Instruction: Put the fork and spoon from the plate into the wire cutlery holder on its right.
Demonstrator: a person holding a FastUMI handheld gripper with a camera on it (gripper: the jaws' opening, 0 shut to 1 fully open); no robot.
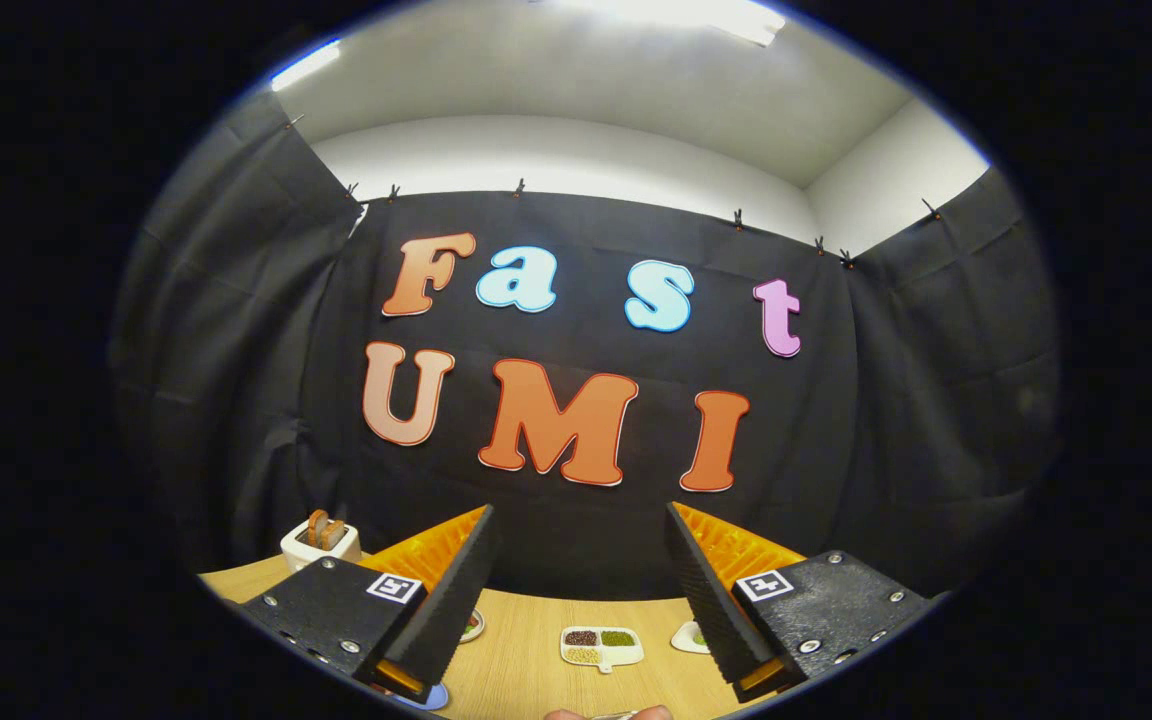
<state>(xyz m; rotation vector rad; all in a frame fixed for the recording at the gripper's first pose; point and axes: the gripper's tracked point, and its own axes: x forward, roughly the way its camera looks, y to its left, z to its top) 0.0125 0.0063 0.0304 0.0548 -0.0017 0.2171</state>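
The gripper (578, 560) is held spread and empty, ribbed black fingers (456, 600) apart above the wooden table (516, 660); a white divided dish (601, 647) is seen between them

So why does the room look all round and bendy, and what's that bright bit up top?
Gripper view: the fisheye lens curves the wooden table and walls; a white ceiling light glares overhead; the open black-and-orange gripper and small white divided dish look sharp.
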